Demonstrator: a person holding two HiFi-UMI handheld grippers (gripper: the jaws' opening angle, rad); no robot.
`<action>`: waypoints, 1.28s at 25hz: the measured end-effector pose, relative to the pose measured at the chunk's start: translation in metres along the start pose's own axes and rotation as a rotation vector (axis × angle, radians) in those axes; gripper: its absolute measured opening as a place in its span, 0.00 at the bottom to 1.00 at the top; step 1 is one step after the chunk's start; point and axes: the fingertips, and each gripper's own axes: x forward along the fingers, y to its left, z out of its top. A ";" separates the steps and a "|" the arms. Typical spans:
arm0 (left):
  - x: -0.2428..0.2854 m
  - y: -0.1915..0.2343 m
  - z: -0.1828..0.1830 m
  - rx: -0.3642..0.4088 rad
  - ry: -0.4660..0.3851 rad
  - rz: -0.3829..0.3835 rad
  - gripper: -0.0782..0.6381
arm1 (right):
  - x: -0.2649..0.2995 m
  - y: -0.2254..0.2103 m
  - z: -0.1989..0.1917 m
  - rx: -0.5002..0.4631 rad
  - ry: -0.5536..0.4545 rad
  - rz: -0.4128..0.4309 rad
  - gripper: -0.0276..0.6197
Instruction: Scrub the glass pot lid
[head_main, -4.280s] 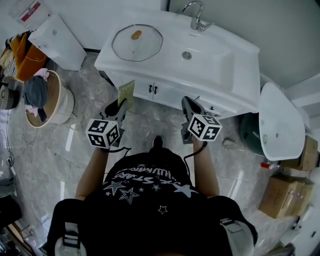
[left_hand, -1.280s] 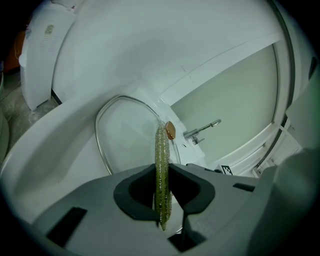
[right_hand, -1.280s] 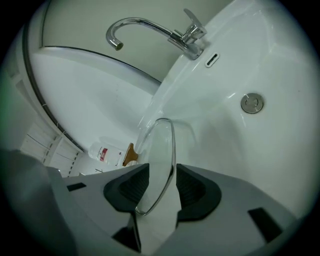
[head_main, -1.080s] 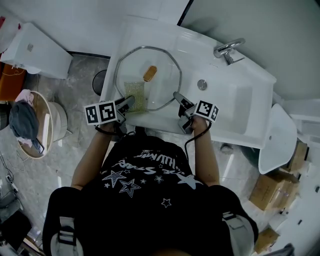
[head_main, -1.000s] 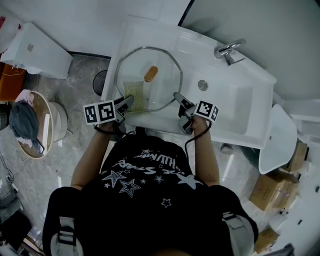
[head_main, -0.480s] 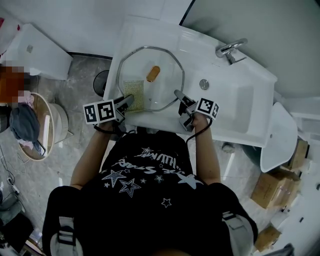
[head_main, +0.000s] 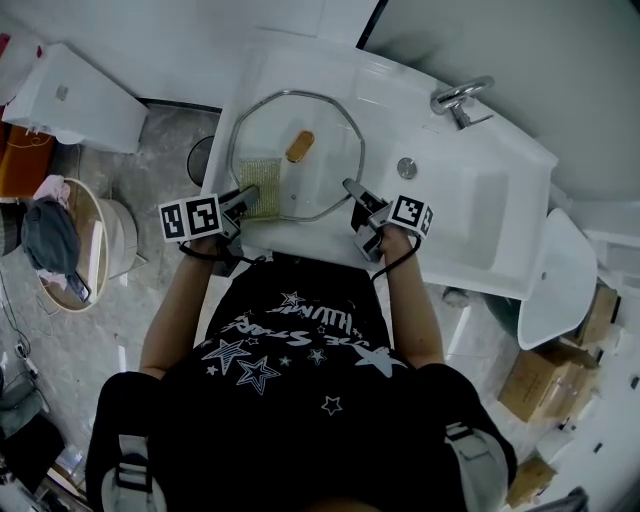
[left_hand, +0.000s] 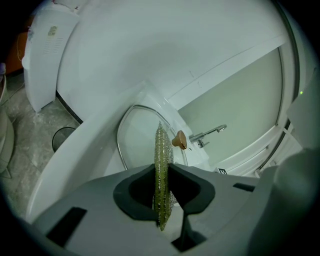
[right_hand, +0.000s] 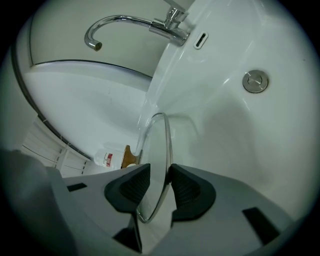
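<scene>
My left gripper was clamped tight on a yellow-green scrub pad, held edge-on between the jaws. From the head view, the pad's far end sat over the near left part of the glass pot lid. My right gripper had the lid's metal rim between its jaws. They had just been closing but stood apart, with a gap between one pad and the glass, so no firm grip was made. The lid lay flat on the counter of the white washbasin, left of the bowl, brown knob uppermost. Beyond it I noted the drain plug in the bowl and the chrome tap at the back edge.
</scene>
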 end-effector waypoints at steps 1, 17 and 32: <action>0.001 0.001 0.001 -0.001 0.002 0.006 0.21 | 0.000 0.000 0.000 0.002 0.007 0.000 0.25; 0.005 0.015 0.036 0.006 -0.021 0.076 0.21 | 0.000 0.002 -0.005 0.016 0.078 0.018 0.24; 0.025 0.024 0.079 0.029 -0.046 0.100 0.21 | 0.001 0.003 -0.004 0.026 0.092 0.017 0.23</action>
